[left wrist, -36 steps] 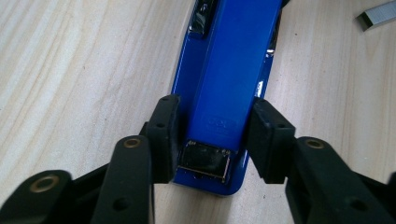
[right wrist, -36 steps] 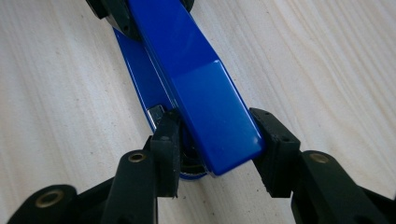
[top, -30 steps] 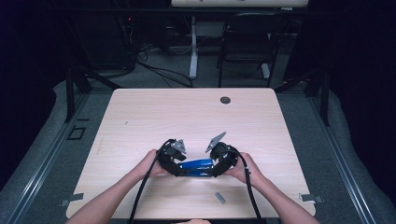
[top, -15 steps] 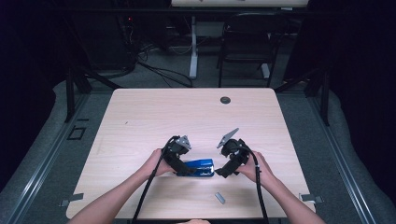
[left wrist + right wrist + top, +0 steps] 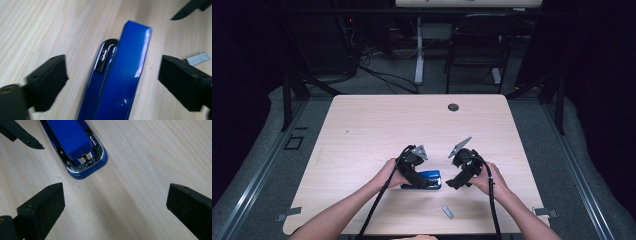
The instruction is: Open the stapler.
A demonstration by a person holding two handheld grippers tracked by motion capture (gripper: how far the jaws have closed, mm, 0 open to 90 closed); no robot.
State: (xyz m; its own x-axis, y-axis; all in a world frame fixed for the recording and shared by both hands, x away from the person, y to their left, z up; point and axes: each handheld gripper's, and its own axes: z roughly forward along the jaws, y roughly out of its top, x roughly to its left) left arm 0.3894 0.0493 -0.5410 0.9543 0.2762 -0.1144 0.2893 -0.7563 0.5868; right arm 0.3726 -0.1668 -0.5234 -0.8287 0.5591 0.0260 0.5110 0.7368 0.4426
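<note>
Near the front edge of the pale wood-grain surface (image 5: 377, 130) lies the glossy blue metal-and-plastic stapler (image 5: 424, 180), flat on its base. It looks compact, rigid and fairly heavy for its size; the lacquered top is smooth and likely slippery, and the hinged arm could swing up if lifted by the top alone. The long flat sides of the body seem the safest place to pinch. The left tongs (image 5: 112, 75) straddle the body, their black pads spread clear of both sides after just opening. The right tongs (image 5: 113, 202) hover off its chrome nose, also just spread wide, with bare wood between them. A small grey strip of staples (image 5: 447, 212) lies nearby.
</note>
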